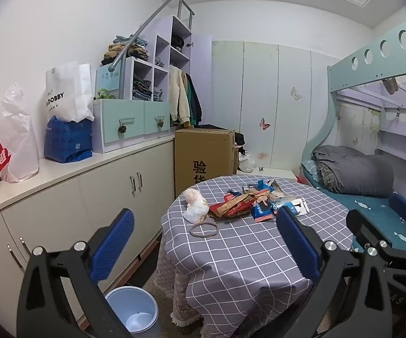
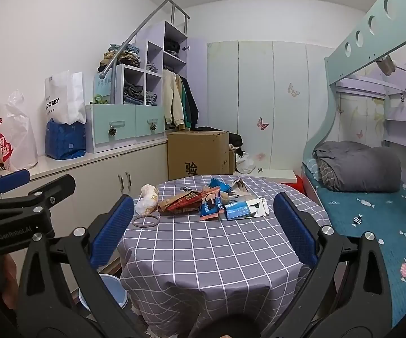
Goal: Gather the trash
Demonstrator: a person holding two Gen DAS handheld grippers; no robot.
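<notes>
Trash heaped at the far side of a round table draped in a grey checked cloth, seen from both wrist views

Largest to smallest around it: bunk bed with teal sheet and rolled grey quilt to the right; long white cabinet along the left wall, carrying a shelf unit stuffed with folded clothes, a white paper bag standing in a blue bag, and a white plastic bag with red print; brown cardboard box just behind the table; pale blue bin on the floor beside the table's left edge

On the cloth itself: red and brown snack wrappers overlapping in the middle of the pile, blue packets on its right side, crumpled white bag on its left (touching the wrappers), thin brown loop lying flat just in front of that bag

Left gripper and right gripper both short of the pile, blue-padded fingers spread wide, nothing between them
</notes>
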